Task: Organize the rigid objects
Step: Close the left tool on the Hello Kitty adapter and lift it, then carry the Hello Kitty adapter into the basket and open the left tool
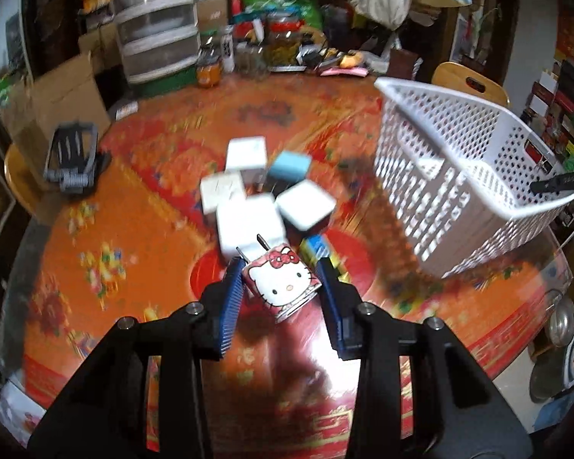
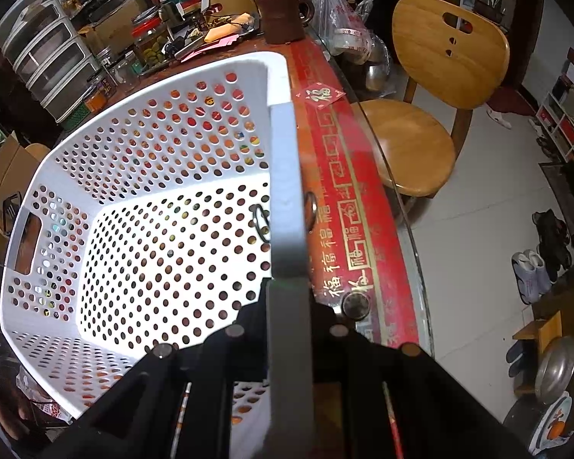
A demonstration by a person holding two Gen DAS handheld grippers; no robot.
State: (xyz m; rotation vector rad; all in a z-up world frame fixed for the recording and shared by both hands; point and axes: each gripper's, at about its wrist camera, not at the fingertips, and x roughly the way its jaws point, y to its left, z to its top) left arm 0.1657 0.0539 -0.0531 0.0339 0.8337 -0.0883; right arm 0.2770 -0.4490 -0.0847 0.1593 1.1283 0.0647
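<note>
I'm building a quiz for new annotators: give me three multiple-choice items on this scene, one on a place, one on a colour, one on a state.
1. Where does the Hello Kitty box sit?
A. Inside the basket
B. Between the left gripper's jaws
C. On the chair

2. What colour is the perforated basket?
A. White
B. Green
C. Black

3. What does the basket hold?
A. Several boxes
B. One box
C. No boxes in view

Answers:
1 B: the blue ribbed pads flank the box on both sides.
2 A: its walls and rim are white in both views.
3 C: the right wrist view shows only bare perforated floor, while the right gripper clamps its rim.
</note>
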